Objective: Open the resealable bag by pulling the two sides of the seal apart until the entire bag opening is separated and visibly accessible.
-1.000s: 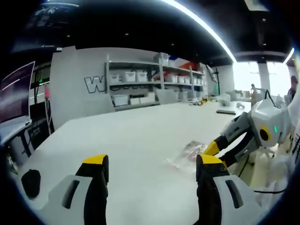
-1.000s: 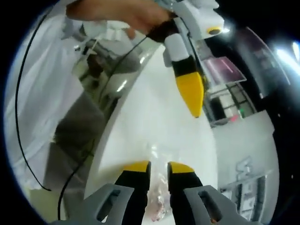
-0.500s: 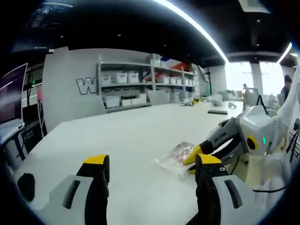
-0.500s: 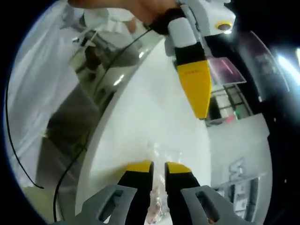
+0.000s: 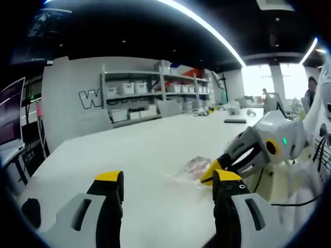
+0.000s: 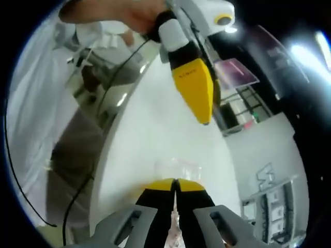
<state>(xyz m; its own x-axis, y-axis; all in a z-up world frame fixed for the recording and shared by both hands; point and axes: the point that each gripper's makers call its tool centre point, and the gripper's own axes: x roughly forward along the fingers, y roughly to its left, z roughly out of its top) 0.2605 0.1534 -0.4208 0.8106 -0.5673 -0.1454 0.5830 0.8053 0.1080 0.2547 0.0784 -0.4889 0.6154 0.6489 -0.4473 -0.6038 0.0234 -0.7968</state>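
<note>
White table carries the resealable bag, lying just ahead of the left gripper, whose jaws stand wide apart. Right gripper is clenched on the bag's near edge. Step in hand: first grasp; next the left must take the opposite seal side.

Both grippers low over the table; right one pinched closed, left one spread.

Right gripper: yellow tips pressed together, no gap, on the clear bag. Left gripper: jaws wide apart, nothing between them. A hand grips the left gripper's handle from above.
</note>
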